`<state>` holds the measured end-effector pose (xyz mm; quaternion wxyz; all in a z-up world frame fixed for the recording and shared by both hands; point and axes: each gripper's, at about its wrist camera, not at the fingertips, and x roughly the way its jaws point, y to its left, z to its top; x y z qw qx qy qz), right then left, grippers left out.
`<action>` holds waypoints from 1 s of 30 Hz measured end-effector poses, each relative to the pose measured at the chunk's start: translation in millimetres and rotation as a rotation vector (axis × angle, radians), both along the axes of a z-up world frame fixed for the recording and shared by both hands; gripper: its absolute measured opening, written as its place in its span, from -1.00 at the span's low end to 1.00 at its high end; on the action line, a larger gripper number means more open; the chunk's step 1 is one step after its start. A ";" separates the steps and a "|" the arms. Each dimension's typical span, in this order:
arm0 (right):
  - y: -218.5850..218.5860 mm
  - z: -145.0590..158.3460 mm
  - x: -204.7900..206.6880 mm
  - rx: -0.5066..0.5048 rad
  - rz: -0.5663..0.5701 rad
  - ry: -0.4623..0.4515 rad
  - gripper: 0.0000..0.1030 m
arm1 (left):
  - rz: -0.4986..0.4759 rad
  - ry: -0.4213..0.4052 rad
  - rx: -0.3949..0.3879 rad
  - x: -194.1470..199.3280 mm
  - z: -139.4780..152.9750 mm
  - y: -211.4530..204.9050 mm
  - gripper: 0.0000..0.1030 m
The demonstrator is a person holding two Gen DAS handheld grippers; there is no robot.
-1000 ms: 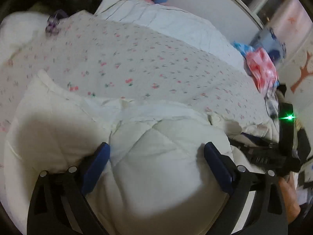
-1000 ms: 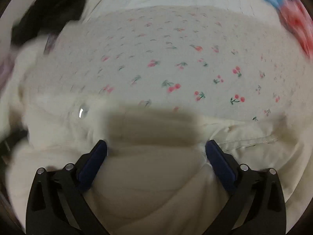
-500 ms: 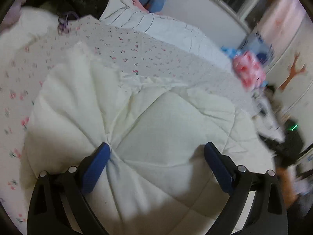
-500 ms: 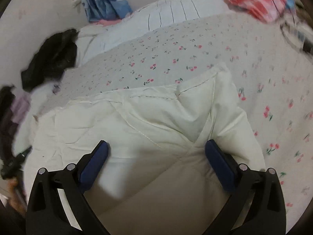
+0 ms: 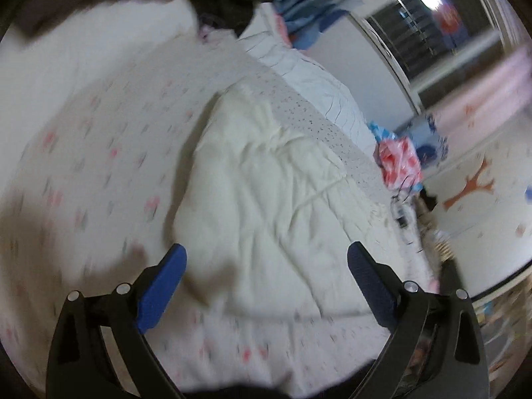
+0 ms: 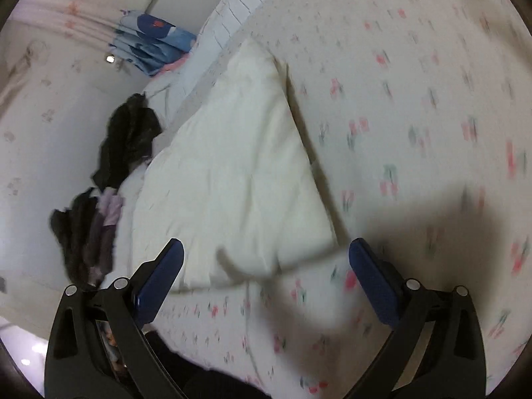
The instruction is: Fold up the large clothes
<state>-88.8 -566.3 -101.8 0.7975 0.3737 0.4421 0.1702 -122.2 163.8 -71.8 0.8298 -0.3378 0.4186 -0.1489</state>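
Observation:
A cream quilted garment [image 5: 266,193] lies folded into a long block on the cherry-print bedsheet [image 5: 99,153]. My left gripper [image 5: 266,266] hovers above its near end, open, with nothing between the blue fingers. In the right wrist view the same cream garment [image 6: 239,166] runs away from me along the bed. My right gripper [image 6: 266,259] stands open above its near corner and holds nothing. Both views are motion-blurred.
Dark clothes [image 6: 129,139] and a purple piece [image 6: 109,209] lie at the bed's left side. Blue folded fabric [image 6: 149,43] sits at the head end. A red and white bundle [image 5: 399,163] lies at the right bed edge. A white wall [image 5: 465,199] with decals stands beyond.
Both grippers have drawn back and up from the cream garment, which now lies flat on the sheet further ahead. Both views have swung outward, showing more of the bed.

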 end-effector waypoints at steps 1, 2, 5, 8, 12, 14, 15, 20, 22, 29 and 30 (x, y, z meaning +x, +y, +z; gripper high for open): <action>0.8 0.6 -2.9 -0.006 -0.005 -0.015 0.87 | 0.002 0.014 -0.030 -7.0 -5.3 0.3 0.85; 1.2 0.7 -0.2 0.012 -0.010 -0.012 0.87 | 0.001 0.043 -0.087 -12.1 -14.0 0.6 0.85; 6.4 -2.3 19.7 0.129 0.009 -0.013 0.89 | 0.018 0.111 -0.210 -16.8 -32.2 -11.3 0.85; 18.4 -1.9 33.6 0.003 -0.007 0.016 0.89 | 0.013 0.127 -0.260 -16.0 -42.8 -27.7 0.86; 35.9 3.1 28.9 -0.081 -0.022 0.006 0.89 | 0.031 0.188 -0.311 -7.4 -58.3 -39.0 0.86; 35.7 1.8 28.1 -0.083 -0.042 0.003 0.89 | 0.037 0.182 -0.329 -2.8 -59.4 -41.2 0.86; 33.9 -3.2 35.7 -0.046 -0.065 0.011 0.89 | 0.045 0.172 -0.339 1.2 -58.7 -41.8 0.86; 33.7 17.6 46.1 0.025 -0.093 -0.102 -0.20 | 0.062 0.056 -0.296 13.2 -38.7 -50.6 0.85; 33.0 36.6 39.8 0.053 -0.074 -0.166 -0.35 | 0.037 -0.012 -0.253 11.4 -21.4 -59.6 0.72; 26.1 52.2 -12.5 0.195 -0.023 -0.250 -0.52 | 0.058 0.016 -0.273 5.4 -17.6 -40.0 0.41; 22.8 47.1 -15.5 0.183 -0.027 -0.228 -0.46 | 0.057 0.068 -0.271 9.8 -26.1 -39.9 0.42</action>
